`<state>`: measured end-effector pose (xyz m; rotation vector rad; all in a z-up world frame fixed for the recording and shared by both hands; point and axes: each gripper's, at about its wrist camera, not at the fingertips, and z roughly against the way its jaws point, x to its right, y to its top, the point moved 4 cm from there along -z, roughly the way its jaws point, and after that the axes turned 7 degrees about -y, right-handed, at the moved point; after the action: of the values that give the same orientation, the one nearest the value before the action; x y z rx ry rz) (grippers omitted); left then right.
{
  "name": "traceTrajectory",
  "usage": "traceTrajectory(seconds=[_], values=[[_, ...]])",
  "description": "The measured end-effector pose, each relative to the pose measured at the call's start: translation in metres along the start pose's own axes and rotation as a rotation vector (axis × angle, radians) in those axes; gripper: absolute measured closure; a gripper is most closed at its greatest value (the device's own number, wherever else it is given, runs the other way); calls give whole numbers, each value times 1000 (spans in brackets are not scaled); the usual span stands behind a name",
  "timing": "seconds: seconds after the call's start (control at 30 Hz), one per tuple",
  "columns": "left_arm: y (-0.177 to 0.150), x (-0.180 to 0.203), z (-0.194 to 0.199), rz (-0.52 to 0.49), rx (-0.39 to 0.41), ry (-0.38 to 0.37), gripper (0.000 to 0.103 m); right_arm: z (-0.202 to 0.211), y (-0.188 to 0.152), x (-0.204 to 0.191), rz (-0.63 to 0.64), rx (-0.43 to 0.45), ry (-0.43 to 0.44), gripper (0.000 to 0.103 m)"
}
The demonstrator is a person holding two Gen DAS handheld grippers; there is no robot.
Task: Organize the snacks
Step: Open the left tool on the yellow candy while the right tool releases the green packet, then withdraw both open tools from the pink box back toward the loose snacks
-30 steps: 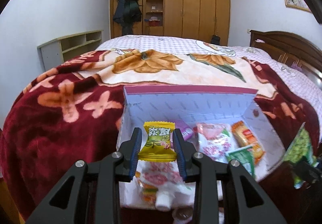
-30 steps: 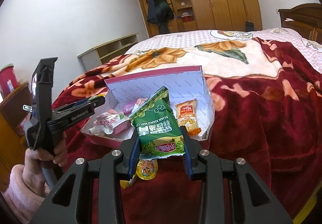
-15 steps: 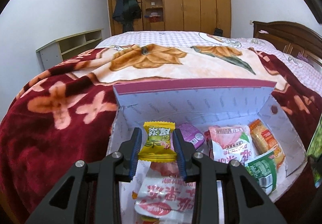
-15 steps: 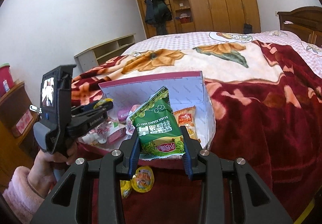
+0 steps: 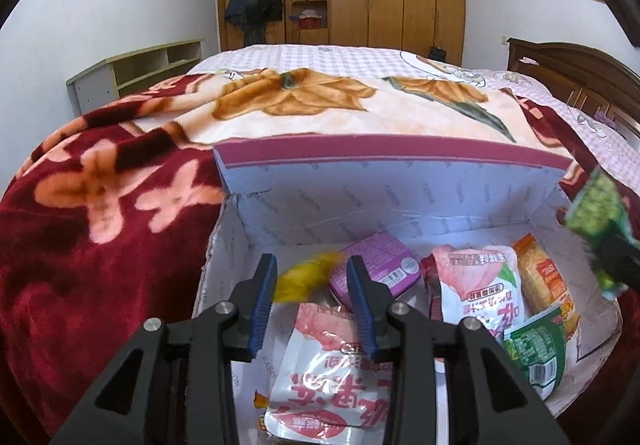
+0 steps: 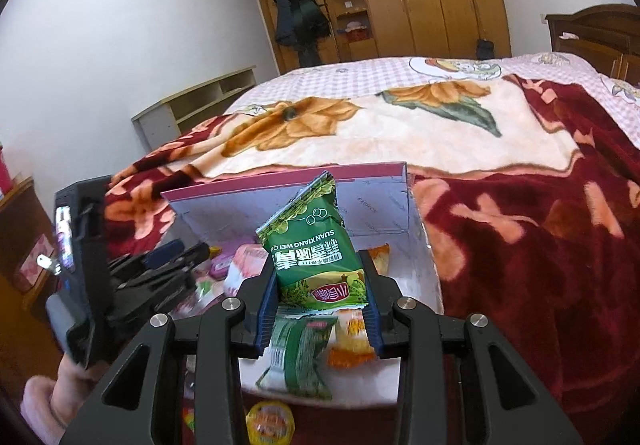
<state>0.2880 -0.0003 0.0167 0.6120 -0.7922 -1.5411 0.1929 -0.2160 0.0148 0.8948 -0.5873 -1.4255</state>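
Note:
An open cardboard box [image 5: 384, 201] with a magenta rim sits on the bed and holds several snack packets. My left gripper [image 5: 312, 305] is open over the box's left part. A small yellow candy packet [image 5: 304, 281] is a blur between its fingers, falling free. My right gripper [image 6: 320, 305] is shut on a green snack bag [image 6: 316, 249], held above the box's near right edge [image 6: 424, 245]. That bag also shows in the left wrist view [image 5: 596, 213]. The left gripper shows at the left of the right wrist view [image 6: 168, 265].
In the box lie a purple tub [image 5: 372, 269], two pink-white pouches [image 5: 476, 285], an orange packet [image 5: 544, 281] and a green packet [image 5: 536, 349]. A round jelly cup [image 6: 270, 421] lies on the red floral blanket [image 6: 520, 245] before the box. Wardrobes stand behind.
My left gripper moved forward over the box, opened and let go of the yellow candy packet, which now drops. My right gripper moved closer to the box with the green bag.

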Motion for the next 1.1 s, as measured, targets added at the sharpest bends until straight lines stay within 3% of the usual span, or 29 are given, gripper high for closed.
traceTrajectory(seconds=[0.6, 0.87, 1.1], values=[[0, -4, -5, 8, -4, 6, 65, -58, -4, 3, 24, -45, -55, 65], [0, -6, -3, 25, -8, -10, 65, -52, -2, -1, 23, -21, -26, 46], [-1, -3, 0, 8, -11, 0, 64, -44, -3, 4, -12, -15, -17, 46]])
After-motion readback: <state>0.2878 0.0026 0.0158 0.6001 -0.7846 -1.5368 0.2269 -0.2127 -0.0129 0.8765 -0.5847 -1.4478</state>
